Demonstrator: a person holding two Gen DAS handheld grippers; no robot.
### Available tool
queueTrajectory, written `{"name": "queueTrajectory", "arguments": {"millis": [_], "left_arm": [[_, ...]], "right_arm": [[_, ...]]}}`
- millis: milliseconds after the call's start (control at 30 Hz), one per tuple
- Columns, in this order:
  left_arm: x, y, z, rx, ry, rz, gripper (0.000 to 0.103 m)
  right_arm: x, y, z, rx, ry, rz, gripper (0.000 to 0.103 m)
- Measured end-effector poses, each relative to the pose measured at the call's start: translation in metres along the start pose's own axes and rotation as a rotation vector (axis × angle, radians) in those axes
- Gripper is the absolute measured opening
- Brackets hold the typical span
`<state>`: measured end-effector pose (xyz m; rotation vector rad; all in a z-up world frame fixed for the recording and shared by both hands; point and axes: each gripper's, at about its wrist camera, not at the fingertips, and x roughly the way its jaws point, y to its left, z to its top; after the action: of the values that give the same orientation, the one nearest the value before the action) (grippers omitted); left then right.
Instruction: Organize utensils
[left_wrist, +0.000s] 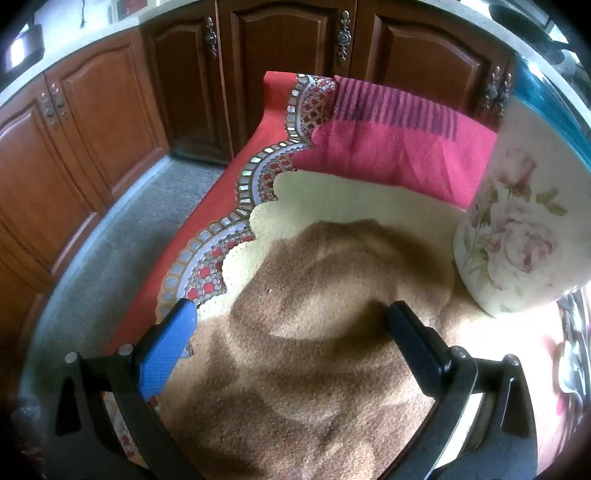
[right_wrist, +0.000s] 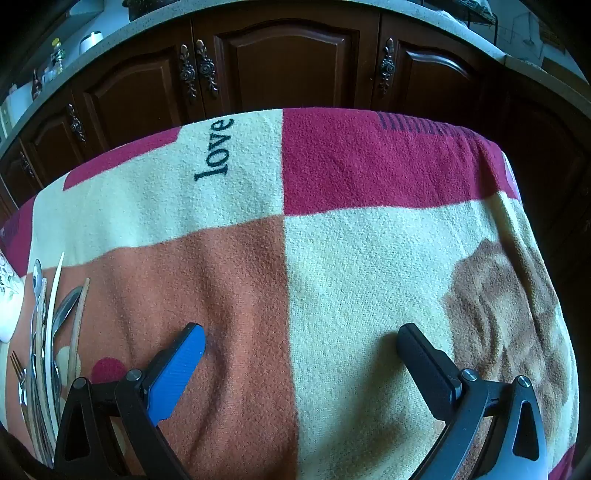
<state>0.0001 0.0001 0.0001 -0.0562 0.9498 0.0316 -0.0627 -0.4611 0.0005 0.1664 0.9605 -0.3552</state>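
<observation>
Left gripper (left_wrist: 291, 314): jaws spread wide, nothing between them; one blue pad, one black finger; tilted down over a brown patch of the blanket.
Right gripper (right_wrist: 301, 338): jaws likewise spread wide and empty; blue pad over an orange square, black finger over a cream square.
Utensils (right_wrist: 51, 332): a loose bundle at the far left edge of the right wrist view, lying on the blanket well left of the right gripper; handles run roughly lengthwise, away from the camera.
Spoons (right_wrist: 66, 299): several metal ones in the bundle, bowls at the far end.
Fork (right_wrist: 16, 363): metal, tines showing at the near left of the bundle.
Sticks (right_wrist: 79, 317): a pale wooden one along the bundle's right side and a white curved piece beside it; what they are cannot be told.
Pot (left_wrist: 524, 221): cream, printed with pink roses, standing on the blanket at the right of the left wrist view, right of the left gripper; its blue-green rim is cut off by the frame edge. Not touched by either gripper.
Blanket (right_wrist: 332, 258): fleece, in squares of cream, crimson and orange, with the word "love" on a cream square; it covers the surface and hangs over its far edge.
Red cloth (left_wrist: 207, 218): patterned border, showing under the blanket at the left side of the surface.
Cabinets (right_wrist: 288, 62): dark wooden doors with ornate metal handles, beyond the surface.
Floor (left_wrist: 122, 236): grey, speckled, between surface and cabinets.
</observation>
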Motion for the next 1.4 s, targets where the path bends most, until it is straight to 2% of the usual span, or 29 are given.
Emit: {"name": "queueTrajectory", "arguments": {"millis": [167,333,533,633,667,733,1000,1133,1400], "left_arm": [[-0.003,0.001,-0.001,-0.011,0.017,0.008,0.103],[-0.023,0.005,-0.011,0.006,0.078,0.014,0.102],[-0.070,-0.014,-0.026,0.040,0.032,-0.001,0.102],[-0.097,-0.022,-0.031,0.058,-0.010,-0.017,0.102],[-0.108,-0.025,-0.034,0.066,-0.030,-0.018,0.102],[-0.124,-0.031,-0.038,0.082,-0.059,-0.026,0.102],[-0.165,-0.061,-0.046,0.135,-0.085,-0.110,0.102],[-0.192,-0.081,-0.055,0.172,-0.141,-0.135,0.102],[-0.250,-0.108,-0.069,0.228,-0.230,-0.213,0.102]], "right_arm": [[0.000,0.000,0.000,0.002,0.000,0.002,0.103],[0.000,0.000,0.000,0.002,0.001,0.002,0.103],[0.000,-0.002,0.001,0.004,0.006,0.006,0.103],[-0.008,-0.002,-0.004,0.005,0.063,-0.006,0.102],[-0.017,-0.001,-0.009,0.006,0.089,-0.011,0.102],[-0.033,0.001,-0.016,0.000,0.081,-0.002,0.102],[-0.141,0.033,-0.058,0.005,-0.035,0.104,0.102],[-0.187,0.056,-0.067,0.013,-0.092,0.114,0.102],[-0.259,0.065,-0.076,0.022,-0.190,0.100,0.102]]}}
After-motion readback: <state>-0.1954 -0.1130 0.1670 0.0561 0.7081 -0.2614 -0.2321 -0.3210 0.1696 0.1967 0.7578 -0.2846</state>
